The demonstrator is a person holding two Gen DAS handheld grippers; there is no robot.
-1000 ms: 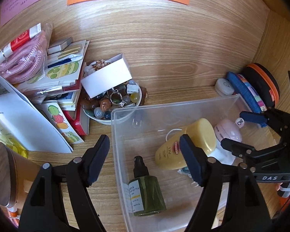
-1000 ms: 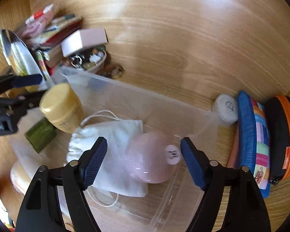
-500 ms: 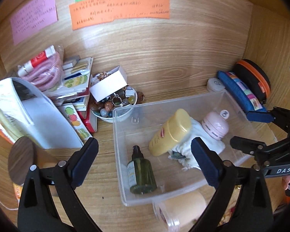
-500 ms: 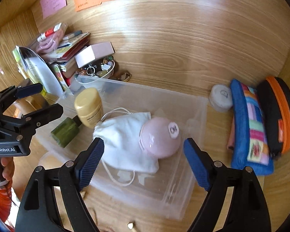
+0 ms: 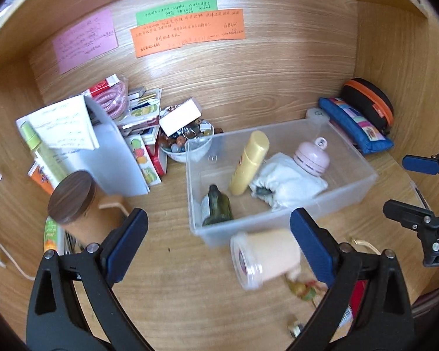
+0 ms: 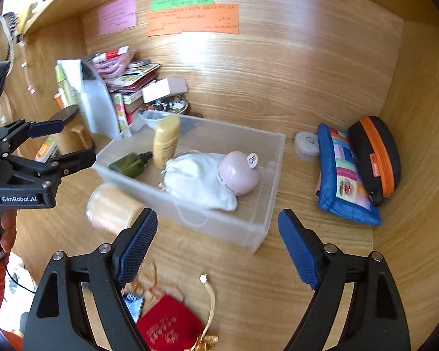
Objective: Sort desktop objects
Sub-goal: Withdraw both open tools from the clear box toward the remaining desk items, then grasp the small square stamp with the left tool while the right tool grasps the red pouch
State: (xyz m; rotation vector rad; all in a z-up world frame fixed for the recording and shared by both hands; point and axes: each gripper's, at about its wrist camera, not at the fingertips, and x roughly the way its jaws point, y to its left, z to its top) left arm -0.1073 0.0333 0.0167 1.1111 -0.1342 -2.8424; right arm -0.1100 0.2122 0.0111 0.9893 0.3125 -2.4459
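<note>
A clear plastic bin [image 5: 348, 187] is being shown on the wooden table [image 5: 190, 278], and four things are being held inside it: a dark green spray bottle [image 5: 216, 206] lying at its left end, a yellow bottle [image 5: 250, 162] leaning beside that, a white cloth pouch [image 5: 289, 180], and a pink round container [image 5: 311, 158] resting against the pouch. A pale jar [image 5: 263, 256] with a clear lid is being seen on its side just outside the bin's near wall. The left gripper [image 5: 218, 247] is being held above the table in front of the bin with its jaws spread wide, having just been opening, and nothing is being gripped between them. The right gripper [image 6: 216, 247] is likewise being held before the bin's near right corner, its jaws wide, having just been opening, with nothing clasped. To the right of the bin, a blue patchwork pouch [image 6: 346, 175] and a black case with an orange zip [image 6: 376, 155] are being propped near the side wall. A red pouch [image 6: 169, 326] is being seen on the table at the near edge.
</note>
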